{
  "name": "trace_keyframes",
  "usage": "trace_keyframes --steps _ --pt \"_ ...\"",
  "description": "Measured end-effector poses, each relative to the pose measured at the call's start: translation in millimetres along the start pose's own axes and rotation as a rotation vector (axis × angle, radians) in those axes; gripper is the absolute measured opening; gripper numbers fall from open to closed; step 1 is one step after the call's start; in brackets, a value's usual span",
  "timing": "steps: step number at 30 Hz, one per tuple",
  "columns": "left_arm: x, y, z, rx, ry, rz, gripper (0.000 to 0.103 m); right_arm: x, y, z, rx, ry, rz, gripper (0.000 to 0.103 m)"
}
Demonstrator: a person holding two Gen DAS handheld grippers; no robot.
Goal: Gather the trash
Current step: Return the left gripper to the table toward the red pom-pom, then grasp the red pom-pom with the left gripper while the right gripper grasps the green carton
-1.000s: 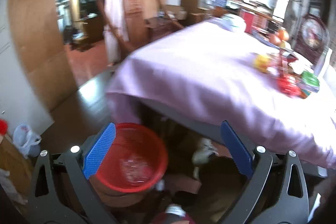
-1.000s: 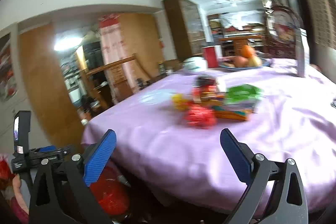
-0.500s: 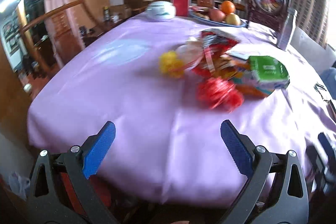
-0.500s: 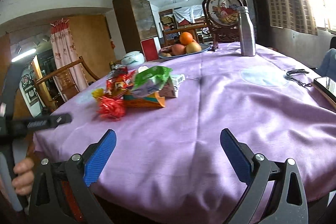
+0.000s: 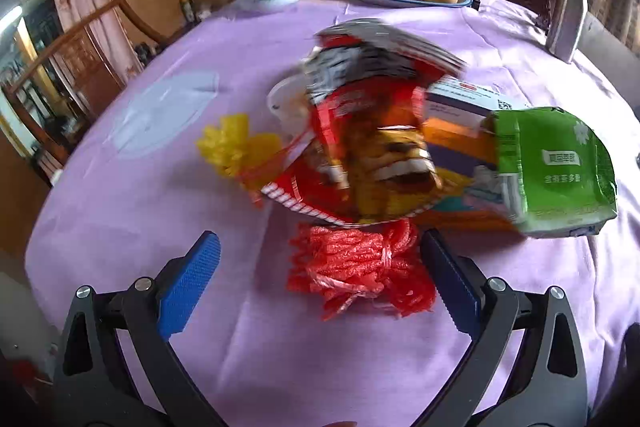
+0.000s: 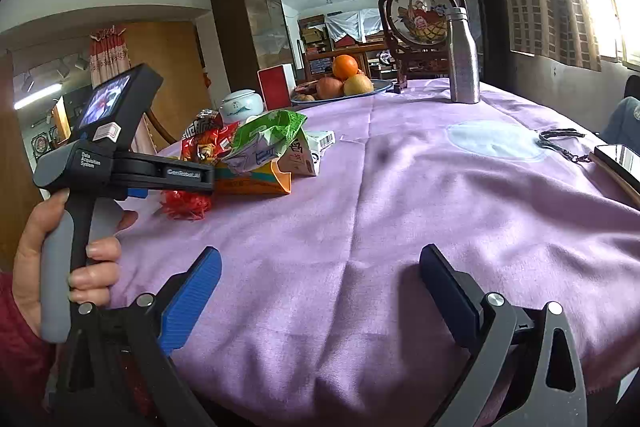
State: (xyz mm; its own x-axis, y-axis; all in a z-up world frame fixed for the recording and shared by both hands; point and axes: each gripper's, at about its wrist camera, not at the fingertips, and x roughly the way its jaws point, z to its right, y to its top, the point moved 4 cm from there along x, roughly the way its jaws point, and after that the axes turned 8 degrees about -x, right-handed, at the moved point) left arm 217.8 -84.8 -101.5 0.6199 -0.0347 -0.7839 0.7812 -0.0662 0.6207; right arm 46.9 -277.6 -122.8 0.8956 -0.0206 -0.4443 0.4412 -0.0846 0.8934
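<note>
Left hand-held gripper (image 5: 320,279), jaws spread, flanks red mesh (image 5: 360,267) at the trash pile's near edge.

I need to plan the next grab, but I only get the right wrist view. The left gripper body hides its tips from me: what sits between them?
Observer: A red foam net lies on the purple tablecloth between the open left gripper fingers, not yet gripped.
Operator: Anything hidden behind the snack bag?
Observer: A yellow foam net, left of the red snack bag.
Operator: Does my right gripper show there?
Observer: No, it is out of that view.
</note>
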Motion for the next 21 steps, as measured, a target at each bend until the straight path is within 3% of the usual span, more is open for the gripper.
trace_keyframes --steps 7,12,16,21 --pt "-15 -27 -78 -0.016 0.123 0.034 0.096 2 -1 -5 -0.038 -0.016 0.0 0.099" --pt "-31 -42 -89 0.008 0.084 0.092 0.096 5 -5 -16 -0.125 -0.088 -0.002 0.099" --pt "-23 -37 -77 0.021 0.049 0.114 0.096 6 -4 -15 -0.133 -0.095 -0.014 0.099" --pt "-3 -29 -73 -0.053 -0.001 0.048 0.096 7 -3 -15 -0.138 -0.088 -0.035 0.099"
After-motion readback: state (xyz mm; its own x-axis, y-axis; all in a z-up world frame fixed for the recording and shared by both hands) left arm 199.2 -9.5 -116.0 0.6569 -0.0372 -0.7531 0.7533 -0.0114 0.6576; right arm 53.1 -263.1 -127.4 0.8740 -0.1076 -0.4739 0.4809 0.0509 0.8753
